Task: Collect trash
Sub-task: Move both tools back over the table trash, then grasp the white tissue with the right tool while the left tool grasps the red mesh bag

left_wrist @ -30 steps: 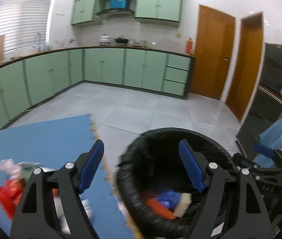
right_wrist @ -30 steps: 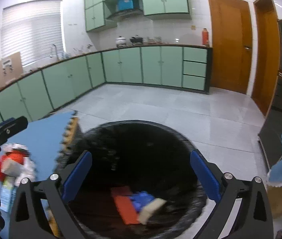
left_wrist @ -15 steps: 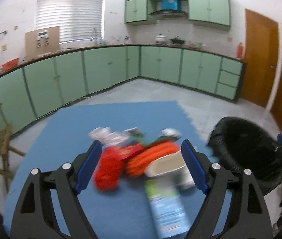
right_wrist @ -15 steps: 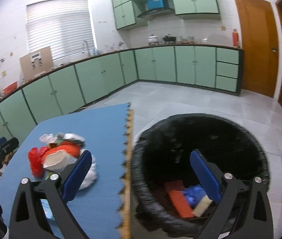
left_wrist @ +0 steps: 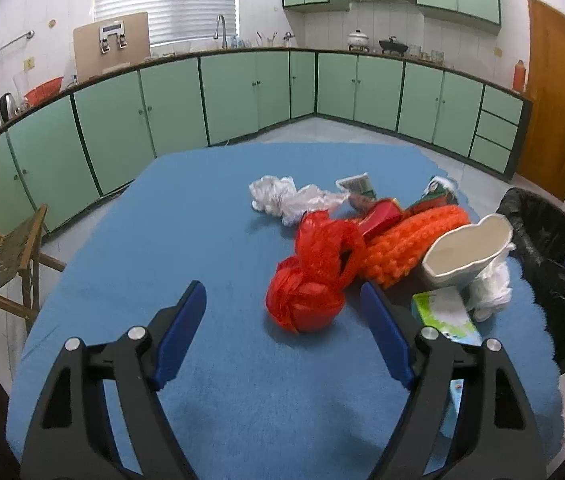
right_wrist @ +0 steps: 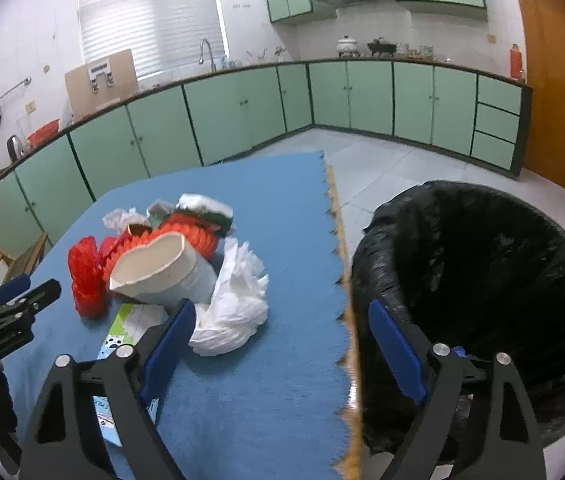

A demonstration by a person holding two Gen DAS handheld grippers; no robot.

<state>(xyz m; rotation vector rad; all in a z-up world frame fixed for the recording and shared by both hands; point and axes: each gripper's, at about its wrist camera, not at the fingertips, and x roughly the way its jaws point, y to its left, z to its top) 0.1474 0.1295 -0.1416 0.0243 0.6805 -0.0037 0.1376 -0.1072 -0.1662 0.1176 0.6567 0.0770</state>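
A heap of trash is seen on a blue foam mat: a crumpled red mesh bag, an orange knobbly net, a dented white paper cup lying on its side, a crumpled white plastic bag, a clear crinkled plastic wrapper at the far side, a small red packet & a flat green-and-white carton.

The left gripper is held above the mat w/ jaws wide, nothing between them; the red mesh bag sits just beyond the fingertips.

The right gripper is held over the mat edge nr the white plastic bag; its jaws are closing, still wide, w/ nothing gripped.

A round bin lined w/ a black plastic bag stands on the grey tiled floor, just beside the mat's jagged edge. Its contents can't be told from this angle.
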